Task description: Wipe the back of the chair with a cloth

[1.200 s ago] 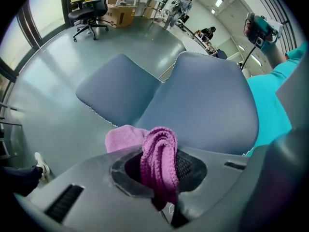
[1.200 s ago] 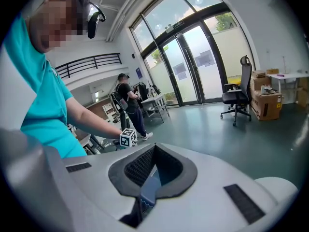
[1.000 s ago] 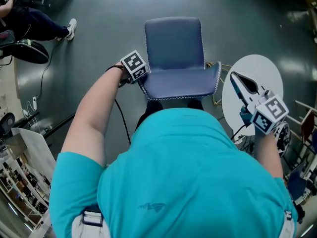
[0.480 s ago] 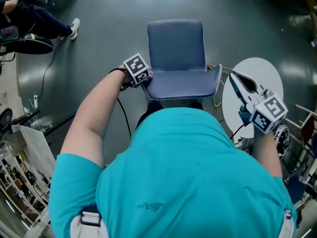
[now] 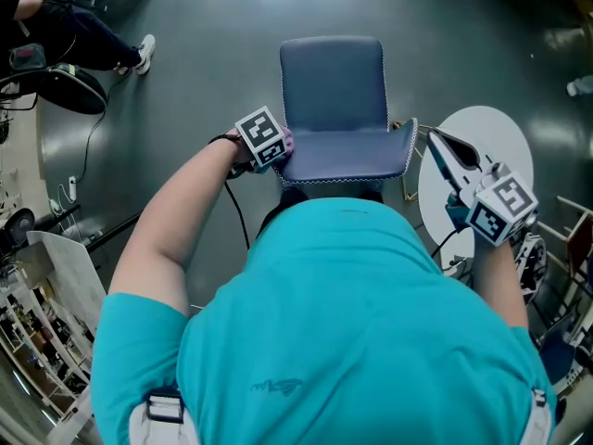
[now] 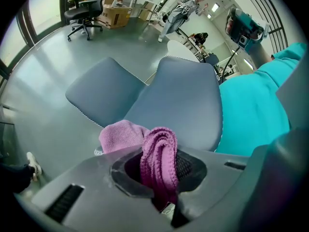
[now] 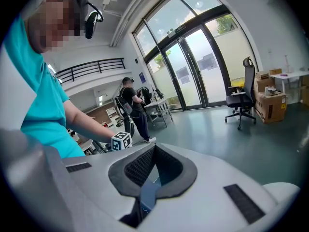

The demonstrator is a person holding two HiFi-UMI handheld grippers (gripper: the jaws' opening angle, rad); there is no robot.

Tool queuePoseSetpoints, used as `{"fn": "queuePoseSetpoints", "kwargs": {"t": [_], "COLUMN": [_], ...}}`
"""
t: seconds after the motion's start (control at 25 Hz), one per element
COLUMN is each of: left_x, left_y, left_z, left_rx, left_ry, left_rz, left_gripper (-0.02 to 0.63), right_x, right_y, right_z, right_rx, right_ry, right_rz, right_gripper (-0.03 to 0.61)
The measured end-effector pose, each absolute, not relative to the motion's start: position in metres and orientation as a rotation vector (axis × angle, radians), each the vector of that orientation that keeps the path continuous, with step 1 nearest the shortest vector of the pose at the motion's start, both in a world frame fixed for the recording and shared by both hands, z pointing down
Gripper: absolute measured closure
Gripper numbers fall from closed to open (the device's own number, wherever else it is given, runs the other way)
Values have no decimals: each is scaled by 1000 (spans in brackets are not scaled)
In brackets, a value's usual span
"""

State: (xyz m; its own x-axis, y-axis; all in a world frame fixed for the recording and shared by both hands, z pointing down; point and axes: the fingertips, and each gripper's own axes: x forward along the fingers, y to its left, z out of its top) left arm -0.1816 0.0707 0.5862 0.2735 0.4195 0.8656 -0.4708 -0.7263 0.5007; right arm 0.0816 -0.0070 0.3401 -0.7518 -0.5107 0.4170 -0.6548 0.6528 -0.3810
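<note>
While clamping the cloth (image 6: 157, 163) — pink — left tool (image 5: 281, 148) adjoins chair (image 5: 335, 91).

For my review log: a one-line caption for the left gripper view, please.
Left tool shut on a pink cloth, close to the blue chair back.

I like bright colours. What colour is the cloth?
Pink-purple cloth; the left gripper view shows it best.

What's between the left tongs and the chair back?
Only the pink cloth, clamped in the left tongs and bunched toward the chair back; the left gripper view shows it.
</note>
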Motion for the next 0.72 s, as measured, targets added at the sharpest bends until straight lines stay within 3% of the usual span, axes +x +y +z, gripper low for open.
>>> {"fn": "queuePoseSetpoints", "kwargs": {"t": [0.72], "left_x": [-151], "left_y": [96], "left_z": [547], "left_rx": [1839], "left_ry": [26], "left_rz": [1524], "left_gripper": [555], "right_x": [92], "right_y": [-7], "right_z": [339], "right_rx": [986], "right_ry": [-2619], "right_rz": [770], "right_gripper": [586]}}
